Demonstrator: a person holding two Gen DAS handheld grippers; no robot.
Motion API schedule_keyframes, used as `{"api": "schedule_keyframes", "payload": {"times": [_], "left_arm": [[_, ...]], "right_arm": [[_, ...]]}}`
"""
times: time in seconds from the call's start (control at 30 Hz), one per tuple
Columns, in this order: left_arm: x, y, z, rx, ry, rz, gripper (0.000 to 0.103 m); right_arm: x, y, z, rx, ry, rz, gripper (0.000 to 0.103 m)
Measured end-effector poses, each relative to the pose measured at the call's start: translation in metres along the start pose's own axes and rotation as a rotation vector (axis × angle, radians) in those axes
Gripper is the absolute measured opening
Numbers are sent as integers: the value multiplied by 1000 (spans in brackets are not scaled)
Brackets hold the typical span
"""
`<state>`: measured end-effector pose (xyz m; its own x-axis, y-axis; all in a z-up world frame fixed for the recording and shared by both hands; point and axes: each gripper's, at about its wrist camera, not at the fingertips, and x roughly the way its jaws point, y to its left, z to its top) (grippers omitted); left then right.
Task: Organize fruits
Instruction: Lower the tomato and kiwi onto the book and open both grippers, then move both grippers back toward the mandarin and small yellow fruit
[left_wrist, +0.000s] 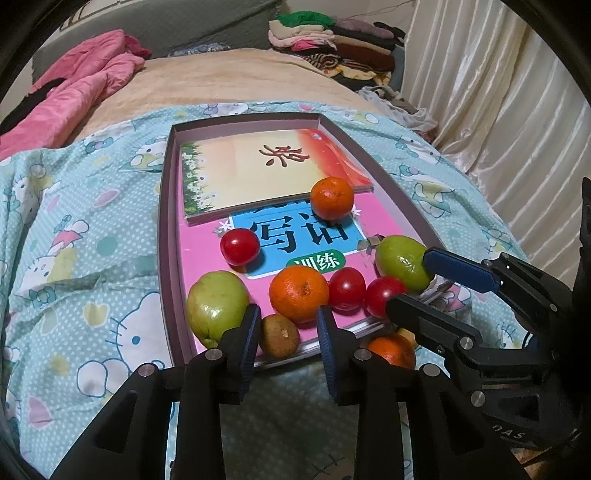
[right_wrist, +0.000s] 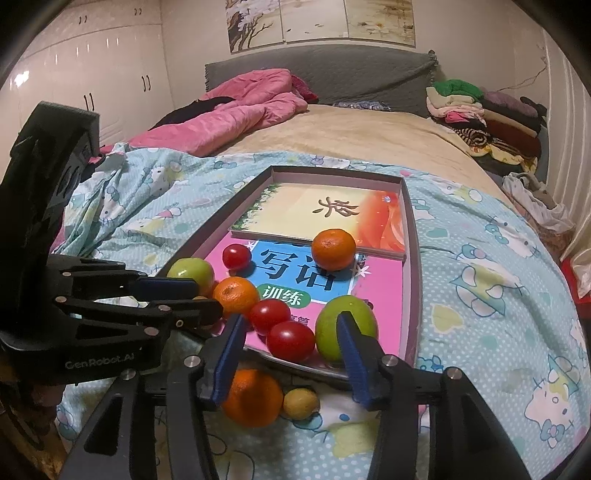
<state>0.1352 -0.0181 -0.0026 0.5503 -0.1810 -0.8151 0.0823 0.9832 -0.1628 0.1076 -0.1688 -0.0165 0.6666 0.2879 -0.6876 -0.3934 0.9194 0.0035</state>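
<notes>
- My left claw (left_wrist: 288, 332) is only narrowly parted. The small brown fruit (left_wrist: 279, 336) sits between its pads, close against one pad with a clear gap at the other, so I judge it is not gripped.
- My right claw (right_wrist: 290, 354) stands open and holds nothing. Seen from the left wrist, one of its pads just touches the near green fruit (right_wrist: 345, 326), and the other reaches in front of a red tomato (right_wrist: 290, 341).
- Both claws point down at the near end of the tray (left_wrist: 166, 221), where most of the fruit is bunched: a second green fruit (left_wrist: 216, 306), an orange (left_wrist: 299, 293) and another tomato (left_wrist: 347, 290). I think they gather there because the soft bed lets the tray dip towards me.
- Two books (left_wrist: 258, 173) line the tray floor, which gives the fruit a flat surface.
- Farther in, a lone tomato (left_wrist: 240, 246) and a second orange (left_wrist: 331, 198) lie apart.
- Outside the tray, on the bedspread (right_wrist: 480, 295) just under my right claw, lie a third orange (right_wrist: 253, 397) and a small yellow fruit (right_wrist: 301, 402). They are still to be put in.
</notes>
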Motion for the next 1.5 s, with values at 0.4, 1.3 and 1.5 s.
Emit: {"api": "schedule_keyframes", "payload": {"times": [0.4, 1.3, 1.5], "left_arm": [[-11, -1, 1, -1, -32, 6, 43], [-43, -11, -2, -7, -98, 10, 55], [-45, -14, -4, -6, -92, 4, 55]], "right_arm": [[-5, -5, 1, 32, -24, -5, 60], [-39, -28, 8, 151, -143, -7, 79], [-47, -34, 5, 177, -147, -21, 79]]}}
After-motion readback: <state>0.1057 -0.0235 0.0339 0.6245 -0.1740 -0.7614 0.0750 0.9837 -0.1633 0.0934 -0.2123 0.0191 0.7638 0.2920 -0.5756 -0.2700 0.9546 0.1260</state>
